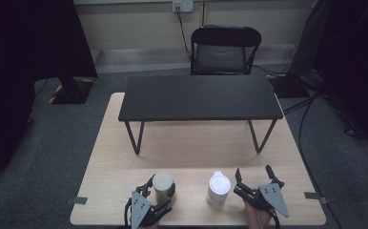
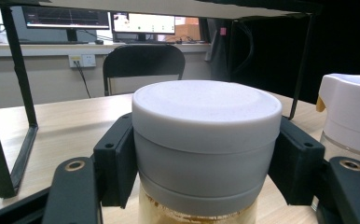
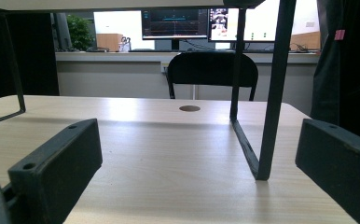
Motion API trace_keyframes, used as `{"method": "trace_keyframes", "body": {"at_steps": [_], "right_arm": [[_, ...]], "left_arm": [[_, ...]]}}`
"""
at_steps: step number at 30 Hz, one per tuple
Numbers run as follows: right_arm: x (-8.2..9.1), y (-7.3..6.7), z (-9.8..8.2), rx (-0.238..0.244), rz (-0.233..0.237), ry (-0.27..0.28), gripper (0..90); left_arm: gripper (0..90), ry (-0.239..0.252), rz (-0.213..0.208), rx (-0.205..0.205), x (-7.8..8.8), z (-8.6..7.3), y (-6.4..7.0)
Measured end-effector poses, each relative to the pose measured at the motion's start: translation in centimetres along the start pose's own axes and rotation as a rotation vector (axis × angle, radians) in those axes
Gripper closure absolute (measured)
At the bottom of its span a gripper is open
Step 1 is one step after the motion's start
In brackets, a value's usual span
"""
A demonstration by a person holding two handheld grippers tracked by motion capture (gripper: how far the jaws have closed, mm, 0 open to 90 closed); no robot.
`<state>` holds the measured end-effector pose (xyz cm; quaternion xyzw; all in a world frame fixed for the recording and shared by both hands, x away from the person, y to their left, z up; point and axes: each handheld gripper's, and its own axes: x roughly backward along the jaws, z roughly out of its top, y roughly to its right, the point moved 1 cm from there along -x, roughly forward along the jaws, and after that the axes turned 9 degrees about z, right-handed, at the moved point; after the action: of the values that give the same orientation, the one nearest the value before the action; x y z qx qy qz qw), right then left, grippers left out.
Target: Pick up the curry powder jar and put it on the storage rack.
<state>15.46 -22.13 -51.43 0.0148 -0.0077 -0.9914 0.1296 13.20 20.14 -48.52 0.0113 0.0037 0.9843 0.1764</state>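
While it stands near the front edge of the table [image 1: 125, 143], the grey-lidded jar [image 1: 163, 183] is pinched at its lid by the left hand-held gripper [image 1: 162, 189], whose two black jaws press on either side of the lid; in the left gripper view the jar [image 2: 206, 144] sits squarely between the pads, amber contents showing under the lid. Just to the right of the jar stands the white-lidded bottle [image 1: 218, 189], upright and apart from it, seen at the right edge of the left gripper view [image 2: 350, 116]. Right of that bottle, farther from the jar, the right hand-held gripper [image 1: 253, 175] rests with its jaws spread wide and nothing between them. Beyond the jar, across bare wood, a low black bench [image 1: 199, 98] stands on the table, and behind that a black chair [image 1: 225, 50] on the floor
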Motion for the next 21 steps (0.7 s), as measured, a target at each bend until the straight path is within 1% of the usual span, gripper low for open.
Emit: {"method": "trace_keyframes", "body": {"at_steps": [5, 10, 17, 21], "right_arm": [[0.0, 0.0, 0.0, 0.000, 0.000, -0.001, 0.0], [0.0, 0.0, 0.0, 0.000, 0.000, -0.001, 0.0], [0.0, 0.0, 0.0, 0.000, 0.000, -0.001, 0.0], [0.0, 0.0, 0.0, 0.000, 0.001, -0.001, 0.0]], "left_arm": [[34.1, 0.007, -0.004, 0.006, -0.1, 0.3, -0.1], [34.1, 0.003, -0.004, 0.012, -0.2, 0.7, -0.2], [34.2, 0.004, -0.014, 0.005, -0.4, 1.5, -0.4], [34.2, 0.009, -0.020, -0.002, -0.7, 2.3, -0.6]]}}
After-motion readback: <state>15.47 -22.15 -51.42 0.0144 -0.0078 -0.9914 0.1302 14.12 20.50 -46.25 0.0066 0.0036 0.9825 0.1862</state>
